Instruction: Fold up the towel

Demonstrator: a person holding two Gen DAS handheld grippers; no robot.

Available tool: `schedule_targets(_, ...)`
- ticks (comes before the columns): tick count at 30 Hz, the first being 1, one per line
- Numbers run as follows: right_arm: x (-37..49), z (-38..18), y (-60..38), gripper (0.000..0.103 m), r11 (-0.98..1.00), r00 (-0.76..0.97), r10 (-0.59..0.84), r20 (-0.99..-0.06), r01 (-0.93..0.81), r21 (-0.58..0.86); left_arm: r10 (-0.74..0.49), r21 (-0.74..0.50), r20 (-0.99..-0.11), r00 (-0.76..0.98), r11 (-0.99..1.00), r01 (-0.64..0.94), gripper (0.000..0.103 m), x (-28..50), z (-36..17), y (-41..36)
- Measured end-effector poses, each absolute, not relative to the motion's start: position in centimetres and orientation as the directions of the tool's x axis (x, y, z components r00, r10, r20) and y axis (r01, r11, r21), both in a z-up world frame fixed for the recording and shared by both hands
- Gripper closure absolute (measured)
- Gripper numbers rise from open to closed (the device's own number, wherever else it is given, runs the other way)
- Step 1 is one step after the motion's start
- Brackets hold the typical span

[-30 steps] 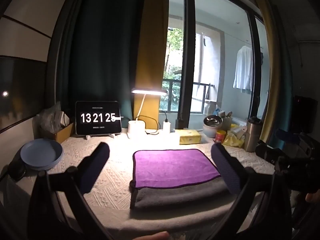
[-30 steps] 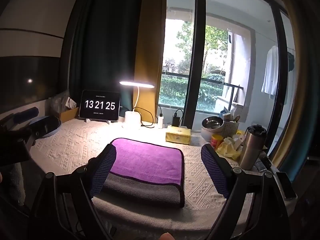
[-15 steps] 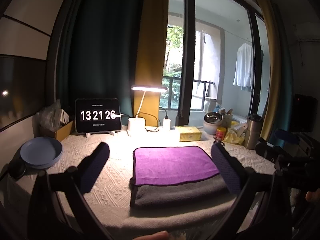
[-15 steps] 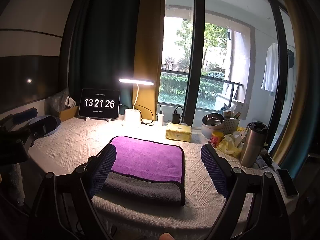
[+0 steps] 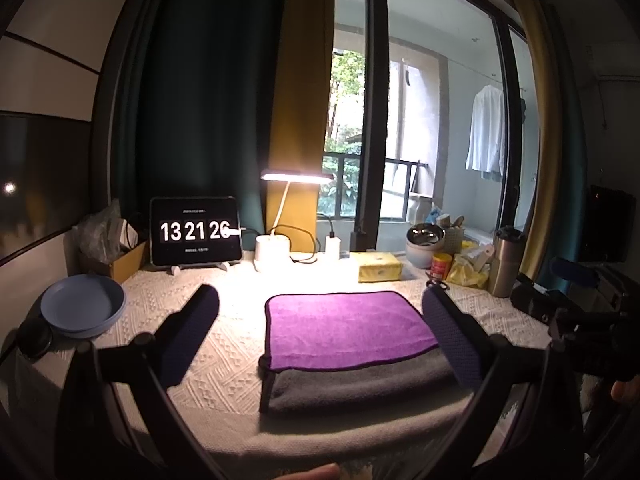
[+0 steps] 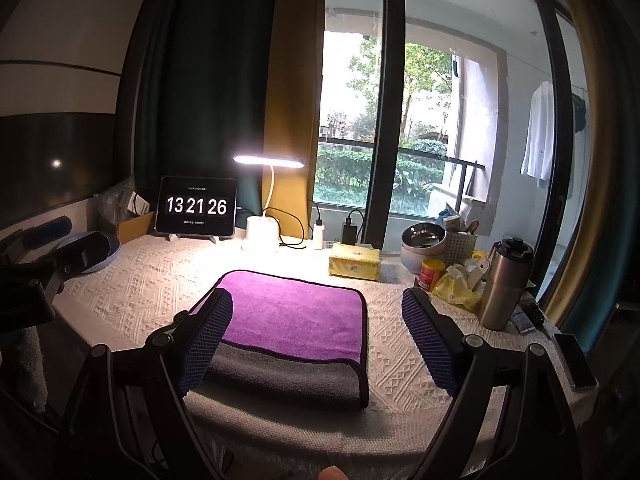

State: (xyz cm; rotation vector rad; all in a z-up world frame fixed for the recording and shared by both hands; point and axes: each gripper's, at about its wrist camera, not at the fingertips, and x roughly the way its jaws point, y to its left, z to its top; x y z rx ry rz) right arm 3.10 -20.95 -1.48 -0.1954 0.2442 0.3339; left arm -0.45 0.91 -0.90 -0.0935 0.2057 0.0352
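Both hand-held grippers hang open above the desk's near edge, holding nothing.

The left hand-held gripper (image 5: 320, 320) and right hand-held gripper (image 6: 318, 320) each spread their fingers wide, clear of the towel (image 5: 352, 344), which lies folded near the desk's (image 5: 224, 364) front edge, purple layer over grey. A blue plate (image 5: 82, 310) sits at the left edge; clock tablet (image 5: 196, 231), lit lamp (image 5: 280, 216), yellow box (image 5: 379, 267) and steel tumbler (image 6: 506, 284) line the back and right edges.

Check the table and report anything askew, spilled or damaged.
Nothing stands out. The towel lies flat, folded purple over grey, its layers offset at the near edge. Both the left gripper and right gripper are open above it.
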Motion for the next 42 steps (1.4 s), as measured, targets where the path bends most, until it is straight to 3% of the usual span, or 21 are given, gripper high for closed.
schedule_targets(42,3.31,-2.00,-20.82,0.014,0.929,0.911,0.297,-0.285,-0.345,-0.133,0.030,-0.087,-0.221,0.975,0.995,-0.051,0.001,0.05,-1.28,1.09)
